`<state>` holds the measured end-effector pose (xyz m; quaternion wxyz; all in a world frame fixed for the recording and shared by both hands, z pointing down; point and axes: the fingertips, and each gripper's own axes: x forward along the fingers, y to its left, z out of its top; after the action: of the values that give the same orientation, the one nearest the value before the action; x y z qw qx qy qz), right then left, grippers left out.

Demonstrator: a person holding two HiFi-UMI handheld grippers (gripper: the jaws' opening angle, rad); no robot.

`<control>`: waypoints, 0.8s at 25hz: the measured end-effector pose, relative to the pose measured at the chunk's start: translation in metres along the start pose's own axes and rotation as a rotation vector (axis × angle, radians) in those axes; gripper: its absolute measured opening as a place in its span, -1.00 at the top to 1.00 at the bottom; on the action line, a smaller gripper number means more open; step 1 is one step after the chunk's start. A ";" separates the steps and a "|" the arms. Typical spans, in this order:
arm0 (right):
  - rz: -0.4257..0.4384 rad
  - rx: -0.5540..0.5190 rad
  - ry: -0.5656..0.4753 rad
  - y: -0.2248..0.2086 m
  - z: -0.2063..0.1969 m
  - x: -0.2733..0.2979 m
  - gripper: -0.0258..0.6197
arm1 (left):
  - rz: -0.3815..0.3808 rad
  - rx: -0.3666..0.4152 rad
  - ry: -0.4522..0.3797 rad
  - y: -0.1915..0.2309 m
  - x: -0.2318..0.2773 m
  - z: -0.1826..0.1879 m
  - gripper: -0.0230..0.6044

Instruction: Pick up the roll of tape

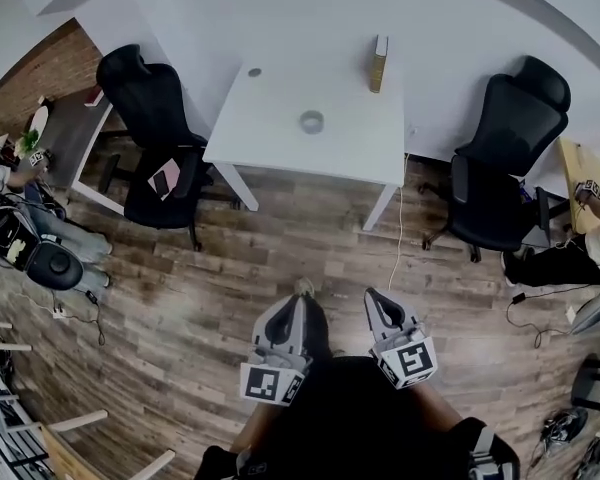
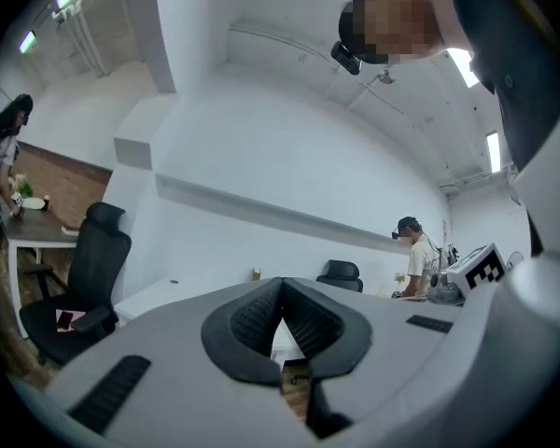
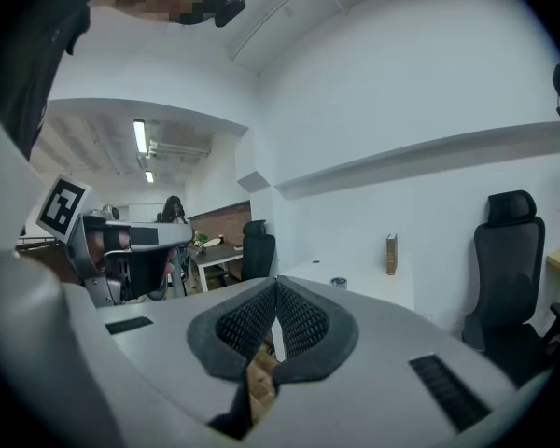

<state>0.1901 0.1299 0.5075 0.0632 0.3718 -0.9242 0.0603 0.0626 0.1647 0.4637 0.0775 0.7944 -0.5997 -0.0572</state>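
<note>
On the white bench [image 1: 270,143] against the far wall, the roll of tape [image 1: 311,121] lay flat near the middle of the top, touching nothing else. A narrow upright box [image 1: 379,63] stood well apart from it at the back right edge, and a small dark spot [image 1: 254,72] sat toward the back left. One black office chair [image 1: 150,133] stood at the bench's left end and a second black chair [image 1: 505,163] off to its right. A white cable [image 1: 399,233] ran down from the bench's right side onto the wooden floor [image 1: 180,298]. Both tools were held low in the head view, over the floor and well short of the bench, side by side and pointing toward it. The left hand-held gripper [image 1: 301,291] had its jaws closed, the ribbed pads [image 2: 254,317] meeting at the tips with nothing between them. The right hand-held gripper [image 1: 373,296] was likewise closed and empty, its pads [image 3: 301,320] together at the tips. Each carried its marker cube at the rear, the left cube [image 1: 270,382] and the right cube [image 1: 412,360]. From the right gripper view the tape roll showed as a small grey ring on the bench top just above the jaw tips, with the box to its right, neither near the tool. The left gripper view showed the bench's left end beyond the jaws, and I could not make out the tape there. Other persons were seated at the far left and far right edges of the room.
</note>
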 end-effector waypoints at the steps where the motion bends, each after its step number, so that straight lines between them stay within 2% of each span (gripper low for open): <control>1: -0.003 -0.004 0.002 -0.005 0.005 0.017 0.88 | -0.010 0.004 -0.002 0.011 0.014 0.004 0.85; 7: -0.014 -0.047 0.016 -0.024 0.041 0.123 0.88 | -0.076 -0.008 0.001 0.084 0.089 0.028 0.85; 13: -0.051 -0.045 0.026 -0.051 0.055 0.207 0.88 | -0.160 -0.003 -0.017 0.137 0.155 0.047 0.85; 20: -0.061 -0.073 0.067 -0.082 0.059 0.282 0.88 | -0.152 -0.039 0.008 0.183 0.193 0.050 0.85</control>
<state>0.0408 -0.1303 0.5003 0.1093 0.3952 -0.9113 0.0370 -0.0668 -0.0725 0.4505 0.0911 0.8360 -0.5363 -0.0714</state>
